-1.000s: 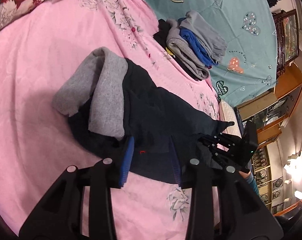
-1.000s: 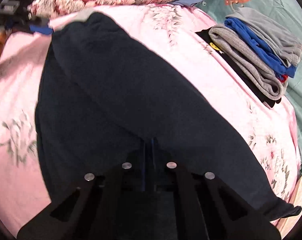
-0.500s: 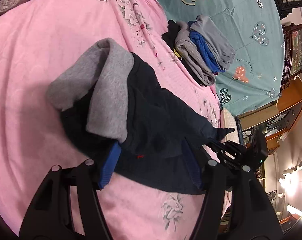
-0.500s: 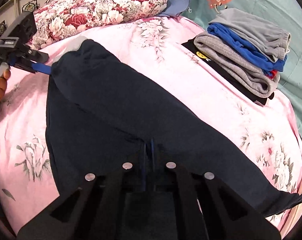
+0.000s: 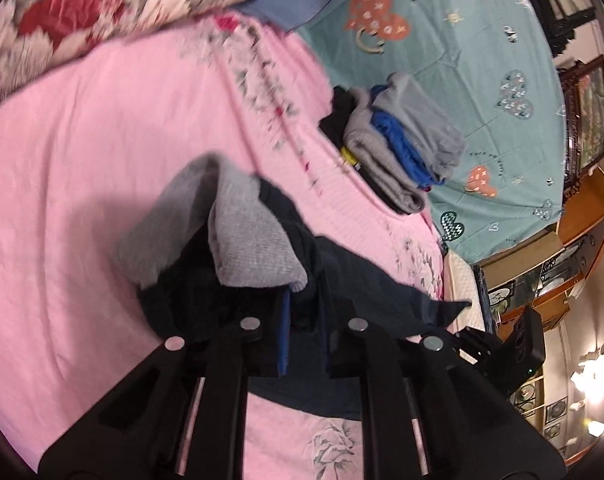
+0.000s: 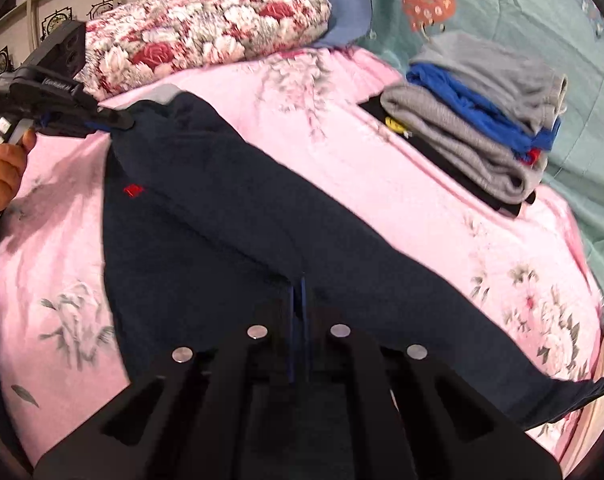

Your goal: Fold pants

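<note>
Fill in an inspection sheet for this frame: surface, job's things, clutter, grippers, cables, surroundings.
Surface: pink floral bedspread, with a teal patterned sheet beyond it.
Job's things: dark navy pants laid lengthwise, grey waistband at the left end.
Clutter: stack of folded clothes; floral pillow.
Grippers: left gripper at the waistband, jaws narrowed around the fabric; right gripper clamped shut on the pants.
Cables: nothing seen.
Surroundings: wooden cabinet and ceiling lights.
</note>
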A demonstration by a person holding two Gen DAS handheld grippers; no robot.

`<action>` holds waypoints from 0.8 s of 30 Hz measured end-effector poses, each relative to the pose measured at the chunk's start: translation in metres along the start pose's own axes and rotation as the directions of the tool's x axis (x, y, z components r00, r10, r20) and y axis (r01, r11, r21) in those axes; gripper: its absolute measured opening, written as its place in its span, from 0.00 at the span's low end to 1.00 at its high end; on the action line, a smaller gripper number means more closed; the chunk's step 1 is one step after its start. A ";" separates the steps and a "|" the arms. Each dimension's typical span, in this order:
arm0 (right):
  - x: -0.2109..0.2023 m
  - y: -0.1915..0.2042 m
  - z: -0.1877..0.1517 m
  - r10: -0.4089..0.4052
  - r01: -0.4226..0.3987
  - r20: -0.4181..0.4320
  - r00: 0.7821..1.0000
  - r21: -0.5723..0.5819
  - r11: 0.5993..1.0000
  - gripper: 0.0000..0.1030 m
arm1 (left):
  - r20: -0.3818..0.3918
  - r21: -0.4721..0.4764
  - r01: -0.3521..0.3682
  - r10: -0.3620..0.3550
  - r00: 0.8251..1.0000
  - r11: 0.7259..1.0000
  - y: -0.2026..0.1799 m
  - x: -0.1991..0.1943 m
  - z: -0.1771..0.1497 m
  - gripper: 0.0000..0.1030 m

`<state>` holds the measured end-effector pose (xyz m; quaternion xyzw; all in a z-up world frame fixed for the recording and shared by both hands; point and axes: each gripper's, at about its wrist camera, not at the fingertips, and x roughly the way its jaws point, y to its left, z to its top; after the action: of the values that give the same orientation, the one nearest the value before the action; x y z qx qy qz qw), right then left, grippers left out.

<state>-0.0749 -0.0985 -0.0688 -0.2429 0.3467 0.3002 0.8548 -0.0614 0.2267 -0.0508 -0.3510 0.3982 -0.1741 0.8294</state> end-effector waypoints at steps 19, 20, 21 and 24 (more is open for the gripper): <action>0.005 0.045 -0.044 0.183 -0.171 -0.088 0.979 0.126 0.977 0.55 | -0.089 0.249 -0.304 0.335 0.938 0.919 0.036 -0.039 -0.017 0.54; -0.005 0.037 -0.048 0.172 -0.160 -0.065 0.983 0.163 0.974 0.55 | -0.068 0.250 -0.308 0.334 0.940 0.918 0.033 -0.045 -0.015 0.54; -0.018 0.024 -0.054 0.150 -0.139 -0.036 0.988 0.210 0.968 0.55 | -0.038 0.261 -0.308 0.328 0.944 0.915 0.024 -0.051 -0.012 0.54; -0.073 -0.039 -0.090 0.015 -0.032 0.044 0.999 0.434 0.900 0.56 | 0.006 0.330 -0.255 0.268 0.963 0.909 -0.008 -0.049 -0.008 0.67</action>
<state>-0.1304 -0.2068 -0.0645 -0.0360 0.3909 0.2304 0.8904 -0.0988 0.2452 -0.0219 -0.1483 0.4233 -0.1321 0.8839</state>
